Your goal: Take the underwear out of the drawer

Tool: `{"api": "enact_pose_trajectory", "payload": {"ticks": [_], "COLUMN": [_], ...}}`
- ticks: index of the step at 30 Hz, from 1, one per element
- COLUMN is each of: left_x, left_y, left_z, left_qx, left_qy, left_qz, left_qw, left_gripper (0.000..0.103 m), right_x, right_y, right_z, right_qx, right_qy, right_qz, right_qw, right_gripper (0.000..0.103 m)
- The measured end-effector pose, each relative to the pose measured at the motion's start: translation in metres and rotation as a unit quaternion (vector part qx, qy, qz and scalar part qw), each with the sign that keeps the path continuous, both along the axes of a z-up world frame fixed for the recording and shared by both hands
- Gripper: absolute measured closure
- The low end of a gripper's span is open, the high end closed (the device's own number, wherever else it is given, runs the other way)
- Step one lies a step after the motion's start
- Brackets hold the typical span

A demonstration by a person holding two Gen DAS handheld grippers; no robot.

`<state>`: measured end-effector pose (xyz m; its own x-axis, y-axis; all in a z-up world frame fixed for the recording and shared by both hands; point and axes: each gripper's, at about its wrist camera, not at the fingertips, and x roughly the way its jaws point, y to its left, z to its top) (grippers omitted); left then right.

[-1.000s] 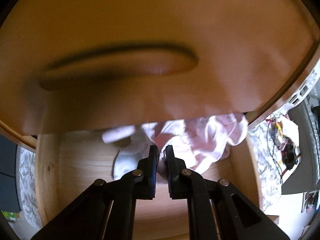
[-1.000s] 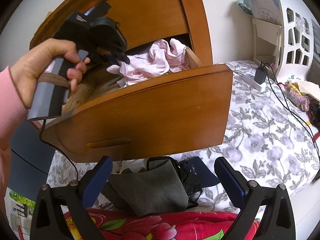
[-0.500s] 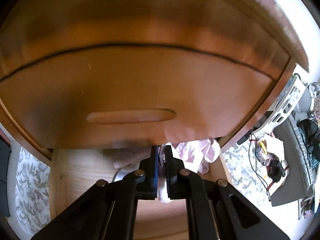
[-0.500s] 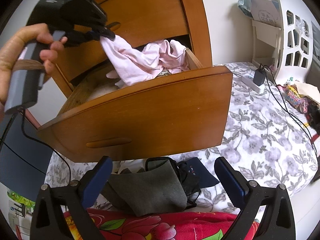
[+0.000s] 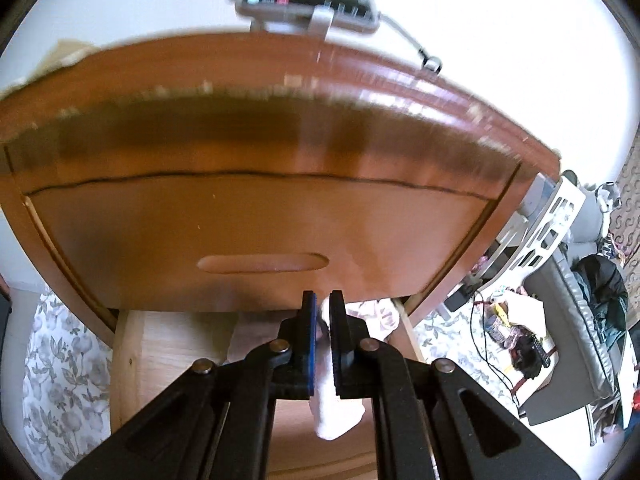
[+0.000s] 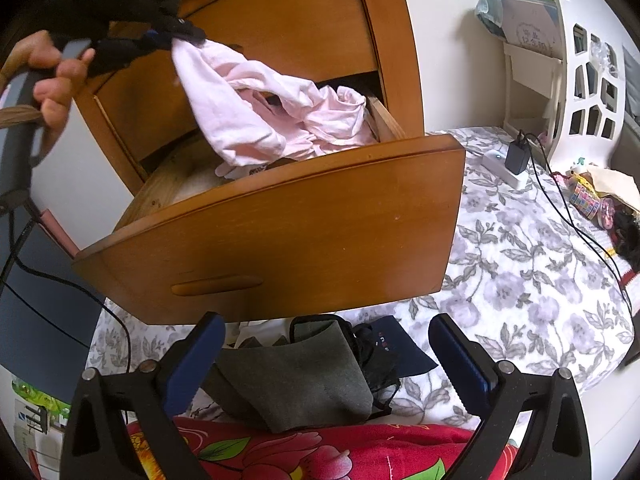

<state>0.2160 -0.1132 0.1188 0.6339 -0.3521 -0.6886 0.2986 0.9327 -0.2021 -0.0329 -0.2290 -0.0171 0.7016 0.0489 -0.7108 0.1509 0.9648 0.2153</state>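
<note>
The wooden drawer stands pulled out of the dresser, with pale pink underwear bunched in its back right corner. My left gripper, held by a hand at the upper left, is shut on a pale pink garment that hangs stretched from its tips down into the drawer. In the left wrist view the same gripper pinches white-pink cloth before the closed upper drawer front. My right gripper is open, low below the drawer front, with nothing between its fingers.
Grey and dark garments lie on the floral bedspread under the drawer. A red flowered cloth is nearest me. A charger and cable and a white shelf unit stand at the right.
My left gripper has risen out of the drawer with the pink garment, pulling it up and stretching it. The right gripper has not moved.
</note>
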Motion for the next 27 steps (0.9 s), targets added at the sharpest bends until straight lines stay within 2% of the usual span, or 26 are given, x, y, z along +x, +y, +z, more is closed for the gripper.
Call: {"api": "enact_pose_trajectory", "payload": {"ticks": [4,7,10,14,19,20,21,23,25,27], "left_x": [-0.010,-0.013,-0.008,0.003,0.021,0.025,0.029,0.033,0.036,0.036], "left_y": [0.000,-0.001,-0.006,-0.012,-0.024,-0.024,-0.026,-0.029,-0.033,-0.037], "left_z": [0.016,0.022,0.011,-0.021,-0.076,-0.085,-0.096,-0.114,-0.130,-0.140], "left_qx": [0.008,0.017,0.042,0.072,0.140,0.150,0.163,0.186,0.211,0.213], "left_qy": [-0.027,-0.031,-0.003,0.062,0.141,0.153,0.170,0.189,0.206,0.225], "left_qz": [-0.006,-0.012,-0.018,-0.028,-0.033,-0.030,-0.033,-0.037,-0.039,-0.054], "left_qw": [0.9996,0.9993,0.9990,0.9951,0.9794,0.9762,0.9713,0.9635,0.9546,0.9493], "left_gripper": [0.098,0.098,0.098,0.098,0.092,0.085,0.071,0.057,0.057,0.055], "right_x": [0.000,0.000,0.000,0.000,0.000,0.000,0.000,0.001,0.001,0.001], "right_y": [0.000,0.000,0.001,0.001,0.001,0.001,0.000,0.000,0.000,0.000], "right_z": [0.000,-0.001,0.000,0.000,0.000,0.000,0.000,0.000,-0.001,-0.001], "right_qx": [-0.001,-0.003,-0.006,-0.006,-0.004,-0.004,-0.003,-0.001,0.000,0.001], "right_qy": [0.000,0.001,0.000,0.000,0.001,0.001,0.001,0.002,0.002,0.002], "right_qz": [0.000,0.000,0.000,0.001,0.002,0.003,0.003,0.003,0.004,0.004], "right_qw": [1.000,1.000,1.000,1.000,1.000,1.000,1.000,1.000,1.000,1.000], "right_gripper": [0.000,0.000,0.000,0.000,0.000,0.000,0.000,0.000,0.000,0.000]}}
